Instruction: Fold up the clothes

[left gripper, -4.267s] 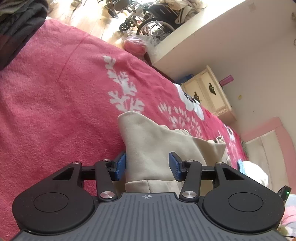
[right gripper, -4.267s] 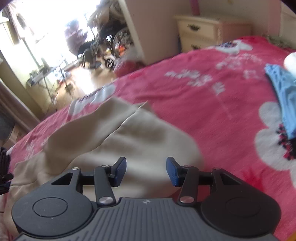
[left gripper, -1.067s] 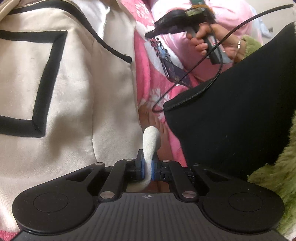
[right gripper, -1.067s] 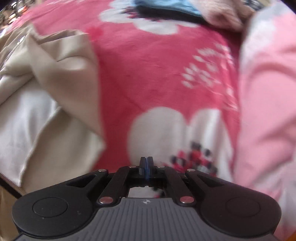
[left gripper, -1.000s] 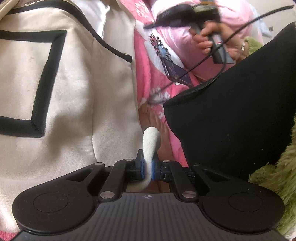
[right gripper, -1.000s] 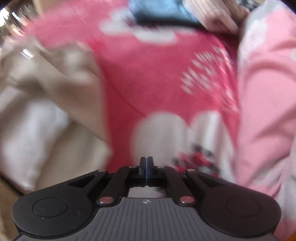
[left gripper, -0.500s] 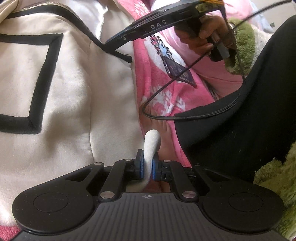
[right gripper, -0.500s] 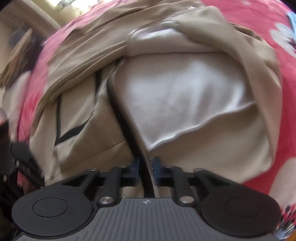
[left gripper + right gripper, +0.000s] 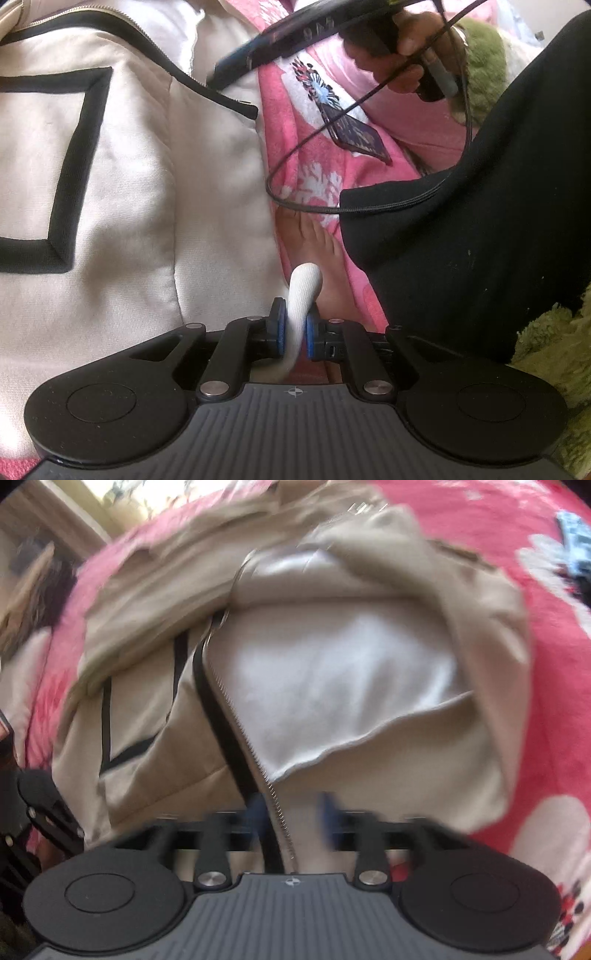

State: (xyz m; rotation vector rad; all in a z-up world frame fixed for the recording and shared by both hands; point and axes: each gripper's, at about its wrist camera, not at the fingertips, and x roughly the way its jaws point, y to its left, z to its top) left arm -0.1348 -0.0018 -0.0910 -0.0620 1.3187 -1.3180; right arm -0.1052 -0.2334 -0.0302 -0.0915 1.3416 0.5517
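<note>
A cream zip jacket (image 9: 122, 206) with black trim lies spread on the pink blanket (image 9: 303, 122). My left gripper (image 9: 294, 330) is shut on a pale ribbed strip of the jacket's edge that curls up between the fingers. My right gripper (image 9: 291, 812) is blurred; its blue pads stand apart, with the jacket's black zipper edge (image 9: 236, 746) running between them. The white lining (image 9: 332, 686) shows beyond. In the left wrist view a hand (image 9: 399, 55) holds the right gripper, whose tips sit at the zipper's lower end (image 9: 236, 103).
A bare foot (image 9: 317, 251) rests just past my left fingers, beside a black trouser leg (image 9: 461, 258). A dark phone (image 9: 354, 136) and a black cable (image 9: 332, 206) lie on the blanket. Fuzzy green fabric (image 9: 554, 339) is at the right.
The right gripper swung from the bare blanket onto the jacket's zipper edge, and its fingers have spread wider in the last half second. The left gripper stays shut on the ribbed strip.
</note>
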